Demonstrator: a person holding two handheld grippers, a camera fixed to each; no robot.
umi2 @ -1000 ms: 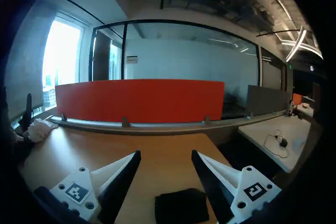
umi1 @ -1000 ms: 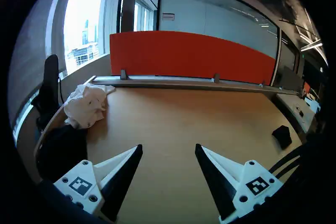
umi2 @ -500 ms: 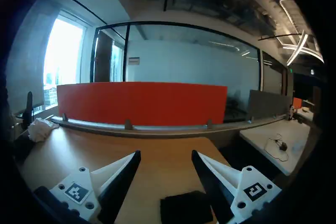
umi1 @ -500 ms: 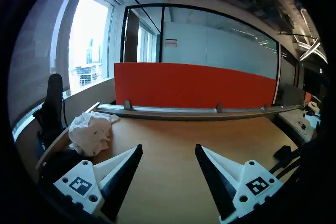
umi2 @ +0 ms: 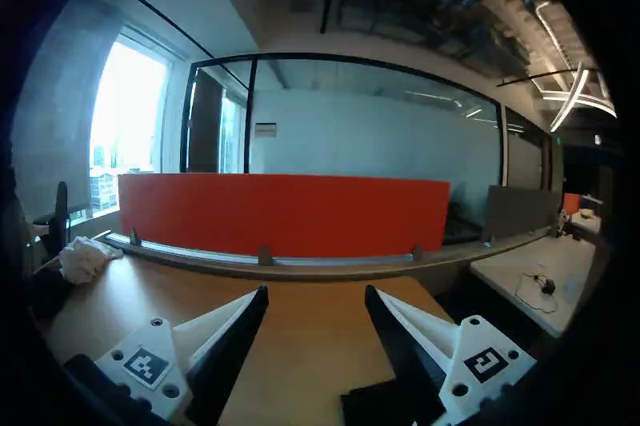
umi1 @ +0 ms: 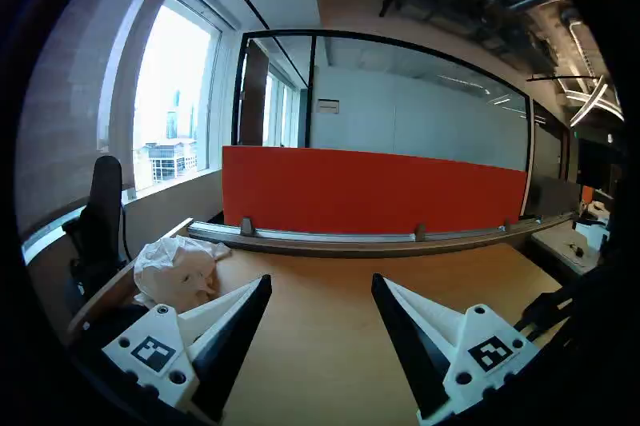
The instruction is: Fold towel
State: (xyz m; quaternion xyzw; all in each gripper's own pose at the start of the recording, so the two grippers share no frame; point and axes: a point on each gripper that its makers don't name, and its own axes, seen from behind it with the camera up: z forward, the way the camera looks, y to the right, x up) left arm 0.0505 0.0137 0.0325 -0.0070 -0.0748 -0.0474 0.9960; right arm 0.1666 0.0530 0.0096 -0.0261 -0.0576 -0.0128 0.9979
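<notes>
The towel (umi1: pixel 178 270) lies as a crumpled white heap on the far left corner of the wooden desk (umi1: pixel 336 338), close to the desk edge and just in front of the metal rail under the orange divider (umi1: pixel 376 190). From my left gripper (umi1: pixel 320 278) it sits ahead and to the left, and its lower edge is hidden behind the left finger (umi1: pixel 232 322), so I cannot say whether they touch or only overlap in the view. The jaws of this gripper stand wide apart with nothing between them, only bare desk. In the right gripper view the towel (umi2: pixel 84 256) is small and far off at the left, well apart from my right gripper (umi2: pixel 316 290), which is also spread open and holds nothing. The folds of the towel are too bunched to tell where its corners are. A dark mass (umi1: pixel 112 322) lies beside the towel toward me, partly covered by the left finger; I think it is cloth, but the view is too dim to be sure. A black flat object (umi2: pixel 384 406) lies on the desk under the right finger of the right gripper, cut off at the bottom. Behind the towel stands a black chair (umi1: pixel 100 210) before the bright window (umi1: pixel 172 106).
</notes>
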